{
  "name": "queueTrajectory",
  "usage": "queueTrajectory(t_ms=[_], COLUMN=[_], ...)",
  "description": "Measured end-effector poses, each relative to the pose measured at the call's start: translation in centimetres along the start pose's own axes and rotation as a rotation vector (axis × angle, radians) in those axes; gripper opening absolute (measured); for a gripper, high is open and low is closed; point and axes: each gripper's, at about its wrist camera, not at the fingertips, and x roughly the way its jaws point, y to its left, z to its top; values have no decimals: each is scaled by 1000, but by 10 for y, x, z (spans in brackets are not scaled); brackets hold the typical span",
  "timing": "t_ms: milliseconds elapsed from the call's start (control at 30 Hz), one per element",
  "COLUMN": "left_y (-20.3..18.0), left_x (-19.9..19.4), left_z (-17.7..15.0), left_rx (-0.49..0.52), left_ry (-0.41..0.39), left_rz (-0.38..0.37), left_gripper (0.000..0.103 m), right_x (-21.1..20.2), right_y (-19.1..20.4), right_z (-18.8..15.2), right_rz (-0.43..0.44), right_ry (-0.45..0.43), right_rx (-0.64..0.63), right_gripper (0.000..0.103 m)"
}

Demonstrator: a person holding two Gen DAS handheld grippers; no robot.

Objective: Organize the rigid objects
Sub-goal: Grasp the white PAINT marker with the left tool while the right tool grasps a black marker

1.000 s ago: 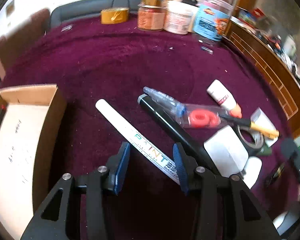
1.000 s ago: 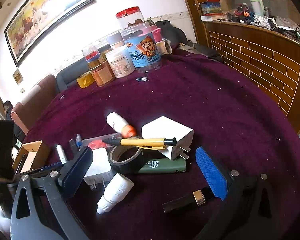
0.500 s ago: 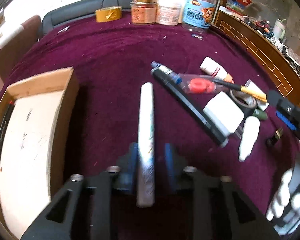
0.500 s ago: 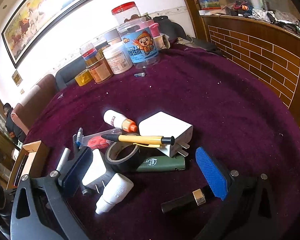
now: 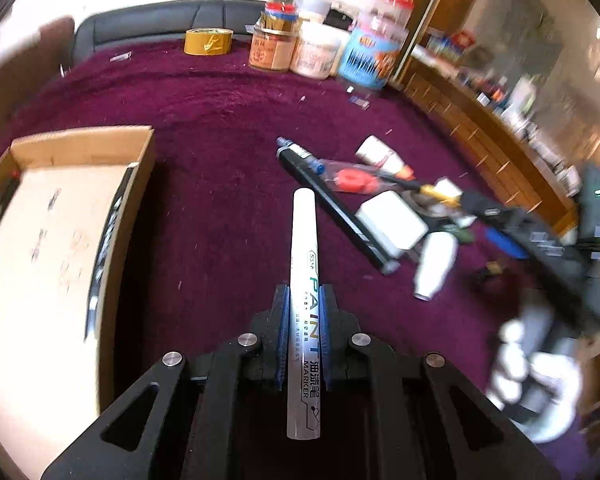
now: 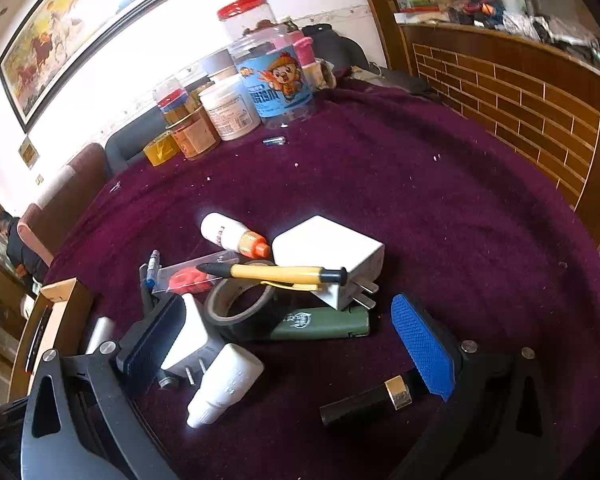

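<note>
My left gripper (image 5: 303,300) is shut on a white paint marker (image 5: 304,248), which points straight ahead above the purple cloth. The open cardboard box (image 5: 80,148) lies just to its left. To the right sits a pile: a black marker (image 5: 332,208), a white charger (image 5: 392,220) and a small white bottle (image 5: 434,268). My right gripper (image 6: 288,344) stands open over that pile, touching nothing. Between its fingers lie a yellow pen (image 6: 276,274), a black tape roll (image 6: 240,308), a green lighter (image 6: 320,322), a white bottle (image 6: 224,384) and a black-and-gold tube (image 6: 368,400).
Several jars (image 6: 276,80) and a yellow tape roll (image 5: 208,42) stand along the table's far edge. A glue bottle (image 6: 228,234) and a clear packet with a red ring (image 6: 188,278) lie behind the pile. A brick-patterned counter (image 6: 520,92) borders the right side. A person sits far left.
The left jaws closed on the paint marker and lifted it off the cloth, turning it to point straight ahead; the box now looks nearer. The right gripper stayed put.
</note>
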Motion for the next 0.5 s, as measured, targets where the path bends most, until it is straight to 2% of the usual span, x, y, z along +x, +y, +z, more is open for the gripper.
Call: queueTrajectory(t_ms=[67, 133, 233, 300, 333, 400, 467, 500], left_y=[7, 15, 29, 39, 46, 56, 68, 73], left_x=[-17, -35, -53, -60, -65, -72, -80, -83], left_z=[-5, -13, -21, -25, -28, -32, -35, -36], left_rx=[-19, -45, -84, -108, -126, -147, -166, -177], left_ry=[-18, -40, -60, -69, -78, -89, -99, -105], left_rz=[-46, -91, -120, -129, -133, -139, -139, -138], left_gripper=[11, 11, 11, 11, 11, 11, 11, 11], right_x=[-4, -2, 20, 38, 47, 68, 89, 97], right_y=[20, 54, 103, 127, 136, 149, 155, 156], right_z=[7, 16, 20, 16, 13, 6, 1, -1], right_rz=[40, 80, 134, 113, 93, 55, 26, -6], right_ry=[4, 35, 166, 218, 242, 304, 384, 400], right_rx=[-58, -177, -343, -426, -465, -517, -527, -528], right_gripper=[103, 103, 103, 101, 98, 79, 65, 65])
